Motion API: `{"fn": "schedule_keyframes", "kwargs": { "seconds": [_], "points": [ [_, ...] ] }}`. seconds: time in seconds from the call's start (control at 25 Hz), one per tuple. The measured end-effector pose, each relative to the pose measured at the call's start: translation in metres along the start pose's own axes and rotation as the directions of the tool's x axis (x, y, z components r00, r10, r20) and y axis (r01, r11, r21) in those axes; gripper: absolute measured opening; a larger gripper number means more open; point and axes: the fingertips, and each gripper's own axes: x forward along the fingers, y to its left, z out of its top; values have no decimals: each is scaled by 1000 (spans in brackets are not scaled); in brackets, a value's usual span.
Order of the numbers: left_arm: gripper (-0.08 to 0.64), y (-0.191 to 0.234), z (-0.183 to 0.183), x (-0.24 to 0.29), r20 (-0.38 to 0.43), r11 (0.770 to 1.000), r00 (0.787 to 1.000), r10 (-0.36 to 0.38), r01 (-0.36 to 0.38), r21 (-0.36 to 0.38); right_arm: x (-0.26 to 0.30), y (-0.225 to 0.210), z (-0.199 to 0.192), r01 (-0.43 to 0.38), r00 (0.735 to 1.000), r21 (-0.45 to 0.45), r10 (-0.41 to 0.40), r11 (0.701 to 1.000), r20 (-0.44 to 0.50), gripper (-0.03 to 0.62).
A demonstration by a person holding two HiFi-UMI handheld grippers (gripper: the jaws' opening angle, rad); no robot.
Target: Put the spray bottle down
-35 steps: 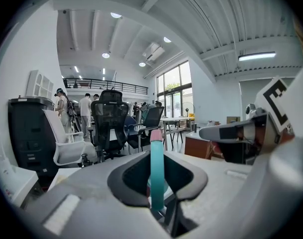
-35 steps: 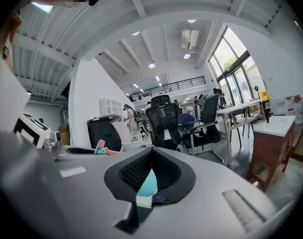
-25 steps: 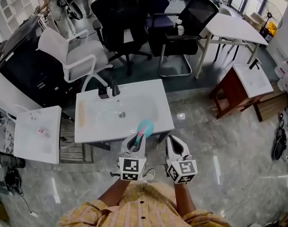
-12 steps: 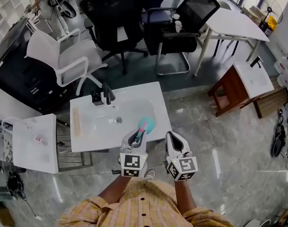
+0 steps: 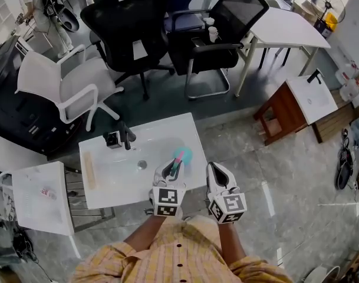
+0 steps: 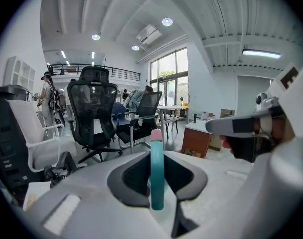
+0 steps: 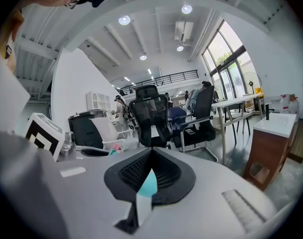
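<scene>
The put-down has not yet been done: the teal plastic spray bottle with a pink top (image 5: 180, 156) is off the surface, clamped in the left gripper (image 5: 172, 168) just below the middle of the head view. In the left gripper view the bottle (image 6: 156, 178) stands upright between the two dark pads, which press on its sides, so the jaws are part-way closed on it. The right gripper (image 5: 217, 171), just right of the left one, has its jaws brought together with nothing in them – the right gripper view shows only a thin sliver of teal and white through the slit where they meet

The bottle hangs over the lower right part of the white rectangular washbasin top (image 5: 108, 181), which fills the centre left of the head view, with a black tap (image 5: 121, 137) at its upper left edge. What is left, as I judge it: lower the bottle onto a flat spot, open the jaws and draw the gripper back
</scene>
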Motion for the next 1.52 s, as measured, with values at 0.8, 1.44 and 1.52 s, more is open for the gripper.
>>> {"fn": "schedule_keyframes", "kwargs": {
  "seconds": [0.8,1.44,1.52],
  "points": [
    [72,28,-8,140,-149,997,986,69,-74,-25,69,-59,4,-127,988,-2,126,992,-87,-2],
    [74,60,-5,216,-201,993,976,84,-99,-69,100,-74,-2,-183,973,4,182,983,-144,-2],
    [74,62,-1,220,-208,993,975,83,-100,-69,102,-75,-1,-183,973,0,181,983,-146,-2]
  ]
}}
